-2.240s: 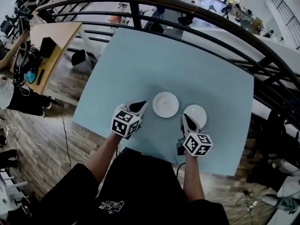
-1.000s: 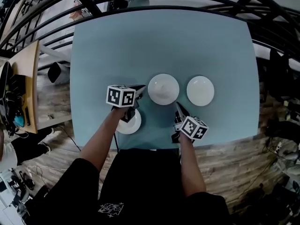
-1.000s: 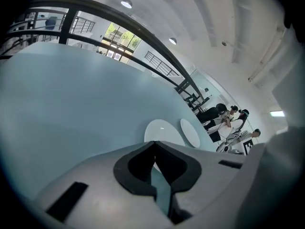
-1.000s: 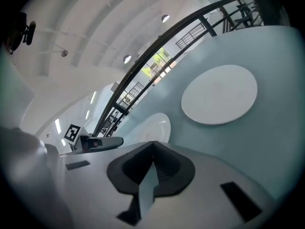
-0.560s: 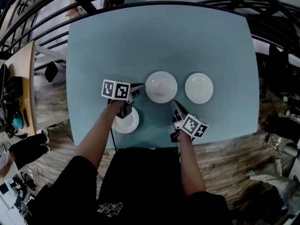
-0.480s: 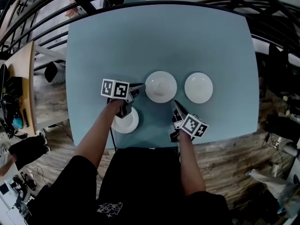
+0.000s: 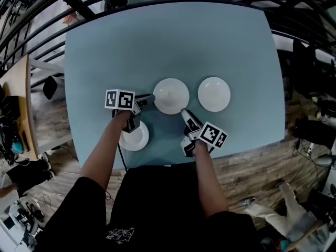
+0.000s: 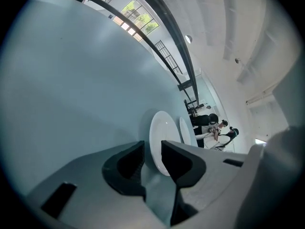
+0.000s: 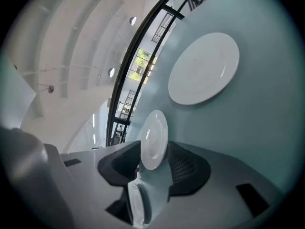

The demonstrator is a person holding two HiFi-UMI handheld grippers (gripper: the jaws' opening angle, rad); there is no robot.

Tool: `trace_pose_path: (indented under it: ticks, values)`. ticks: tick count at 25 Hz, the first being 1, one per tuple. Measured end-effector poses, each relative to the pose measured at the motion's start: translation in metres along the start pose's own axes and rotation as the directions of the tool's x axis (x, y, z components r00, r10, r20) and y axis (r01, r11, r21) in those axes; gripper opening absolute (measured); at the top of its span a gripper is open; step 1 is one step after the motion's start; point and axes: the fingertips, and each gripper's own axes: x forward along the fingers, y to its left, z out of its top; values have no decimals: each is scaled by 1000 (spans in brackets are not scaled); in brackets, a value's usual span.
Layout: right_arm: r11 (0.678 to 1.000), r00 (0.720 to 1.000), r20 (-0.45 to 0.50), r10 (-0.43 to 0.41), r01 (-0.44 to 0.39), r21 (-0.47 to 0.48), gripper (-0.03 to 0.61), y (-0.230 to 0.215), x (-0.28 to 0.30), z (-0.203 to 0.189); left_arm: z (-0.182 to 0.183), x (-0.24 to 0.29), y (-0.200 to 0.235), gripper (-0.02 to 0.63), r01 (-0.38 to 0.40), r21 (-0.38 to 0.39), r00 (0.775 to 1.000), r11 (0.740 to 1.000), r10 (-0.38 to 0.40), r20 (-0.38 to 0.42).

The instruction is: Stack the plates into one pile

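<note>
1. Right tool [image 9: 154,145]: jaws just opened wide, released; large round white ceramic plate [image 7: 170,95] has its near rim at their tips, unpinched.
2. Left tool [image 8: 152,143]: jaws slightly apart, released, at same plate's left rim.
3. Medium white plate [image 7: 214,94] to its right, small white plate [image 7: 137,138] nearer; all separate on pale blue table [image 7: 157,41].

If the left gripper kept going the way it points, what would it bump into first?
Probably the middle plate: its near rim lies straight ahead of the left gripper, in line with its open jaws.

We see a pale blue table [image 7: 173,41] bearing three white plates: a middle plate [image 7: 171,95], a right plate [image 7: 214,94], a near-left plate [image 7: 135,139], all apart
</note>
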Motion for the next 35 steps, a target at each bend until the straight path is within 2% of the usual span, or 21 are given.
trace_pose_path:
  ticks: [3, 9, 14, 18, 22, 29, 35]
  values:
    - [999, 1000, 19, -5, 5, 48, 166, -1, -1, 4, 0, 3, -5, 103, 10, -14, 1000, 1000, -10, -13]
    - [994, 996, 25, -84, 82, 70, 164, -13, 8, 2, 4, 7, -3, 103, -6, -12, 999, 1000, 5, -46]
    - [992, 997, 26, -77, 74, 104, 163, -11, 16, 3, 4, 12, -3, 103, -23, -12, 999, 1000, 22, -50]
    - [988, 995, 16, -94, 91, 126, 114, -14, 21, 5, 5, 15, -2, 98, -49, -15, 997, 999, 48, -52]
    - [980, 991, 4, -135, 133, 146, 28, -22, 18, 8, 5, 16, 0, 57, -88, -16, 995, 996, 87, -50]
    - [984, 992, -33, -121, 124, 126, 26, -21, 16, 8, 3, 13, -2, 41, -121, 2, 992, 993, 121, -36]
    - [993, 994, -73, -80, 86, 81, 25, -3, 13, 15, 4, -4, -16, 41, -124, -25, 992, 992, 124, 37]
